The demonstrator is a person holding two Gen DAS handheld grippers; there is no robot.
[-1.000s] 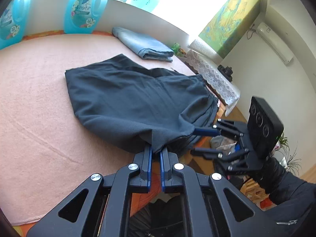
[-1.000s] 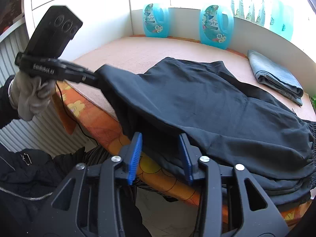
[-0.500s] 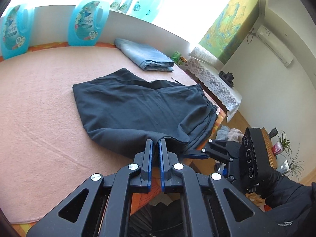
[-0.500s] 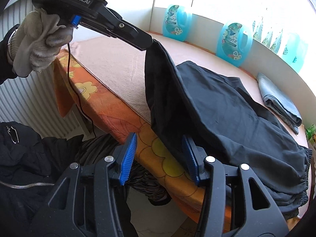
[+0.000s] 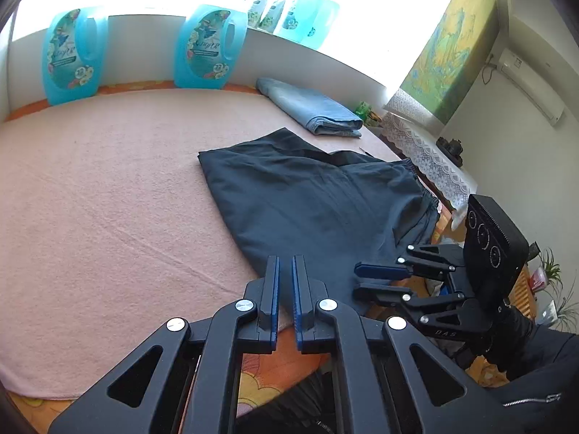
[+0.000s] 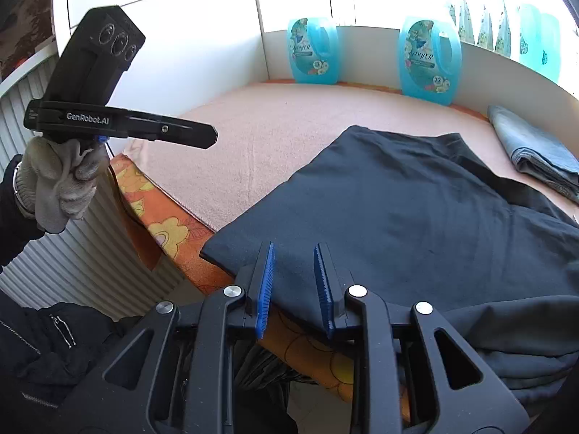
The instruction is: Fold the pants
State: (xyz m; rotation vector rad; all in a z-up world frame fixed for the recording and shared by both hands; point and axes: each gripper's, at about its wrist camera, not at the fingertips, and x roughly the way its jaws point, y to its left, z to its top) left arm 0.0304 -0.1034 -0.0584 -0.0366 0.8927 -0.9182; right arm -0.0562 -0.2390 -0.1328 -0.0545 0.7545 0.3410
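Observation:
Dark grey pants (image 5: 318, 209) lie folded flat on the pink table cover (image 5: 108, 199), waistband at the right. My left gripper (image 5: 286, 264) hovers over their near edge, shut, with no cloth in it. In the right wrist view the left gripper (image 6: 213, 137) is raised at the left, held by a gloved hand (image 6: 58, 181) and clear of the pants (image 6: 416, 209). My right gripper (image 6: 293, 253) sits at the near edge of the pants. Its jaws are closing, and the pads stand apart from the cloth. The left wrist view shows this right gripper (image 5: 355, 280) by the table's front edge.
Folded blue jeans (image 5: 311, 108) lie at the back right of the table. Two blue detergent bottles (image 5: 208, 47) stand against the back wall. A radiator (image 6: 72, 253) is left of the table, and a lace-covered side table (image 5: 427, 152) is to the right.
My left gripper let go of the pants corner it was holding up and pulled away; the cloth now lies flat. The right gripper's jaws have narrowed.

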